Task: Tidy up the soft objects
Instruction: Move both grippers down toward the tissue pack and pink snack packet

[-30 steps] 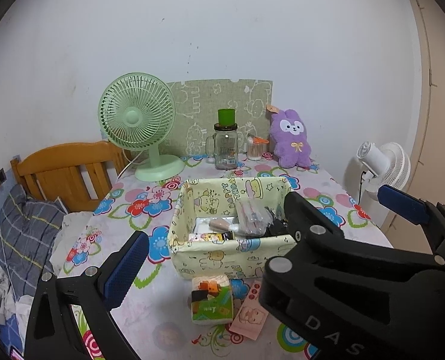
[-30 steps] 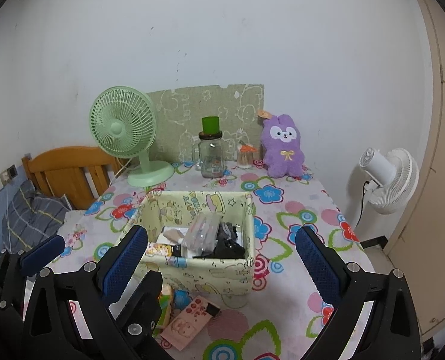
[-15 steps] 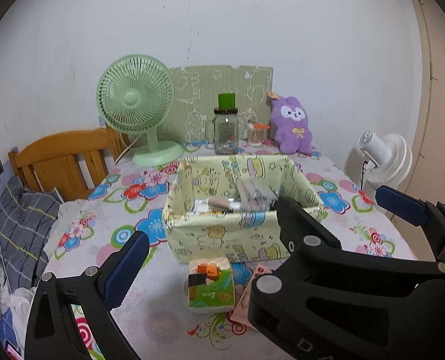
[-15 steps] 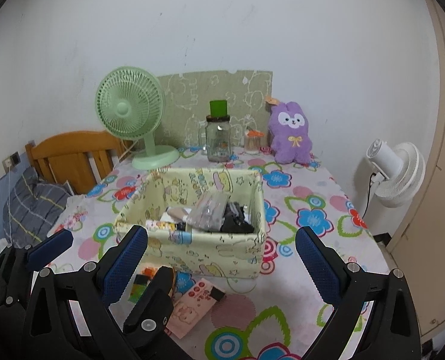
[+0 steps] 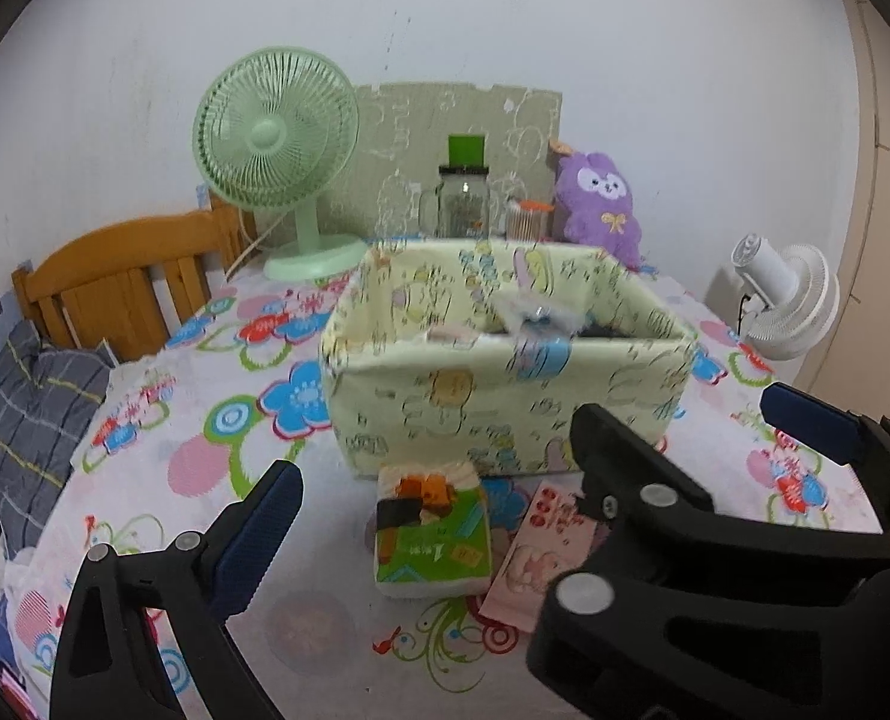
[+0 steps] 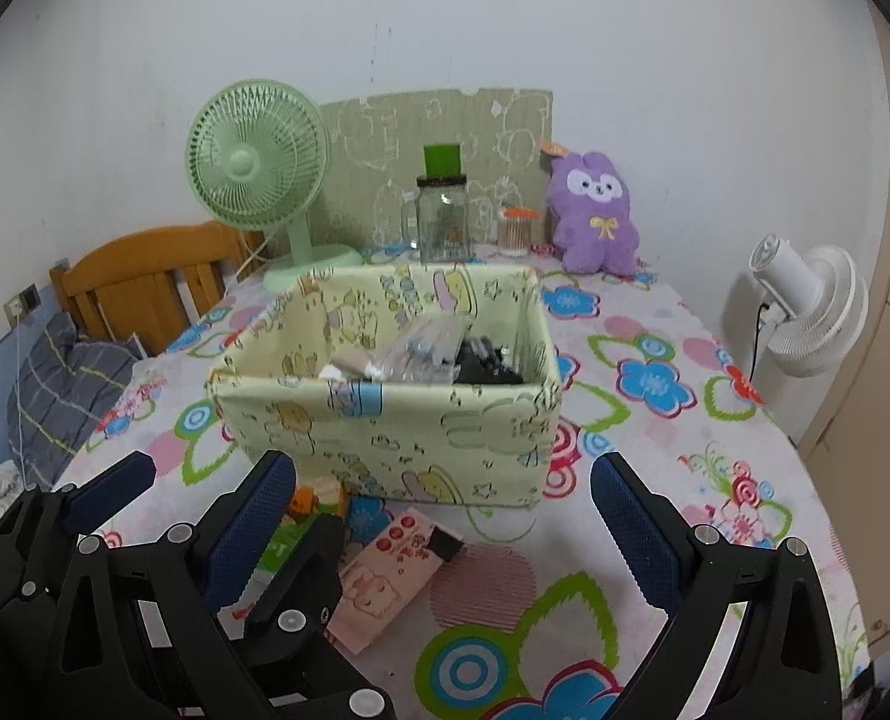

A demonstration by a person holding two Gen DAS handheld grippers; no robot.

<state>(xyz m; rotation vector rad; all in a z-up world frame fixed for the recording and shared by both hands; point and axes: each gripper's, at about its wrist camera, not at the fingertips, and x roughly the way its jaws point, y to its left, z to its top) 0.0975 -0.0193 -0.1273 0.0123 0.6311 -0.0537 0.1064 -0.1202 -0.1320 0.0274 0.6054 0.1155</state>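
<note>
**Tissue pack sits dead ahead of left gripper**

Both hand-held tools hover over the flowered table (image 5: 145, 420), jaws spread wide and holding nothing. The green tissue pack (image 5: 432, 531) lies flat just in front of the fabric basket (image 5: 505, 408), between the fingers of the left gripper (image 5: 421, 516) and closer to it than to the right gripper (image 6: 445, 516), whose line falls to the pack's right. The pack's long side appears to run away from the camera. A pink packet (image 6: 385, 576) rests just beside it.
</note>
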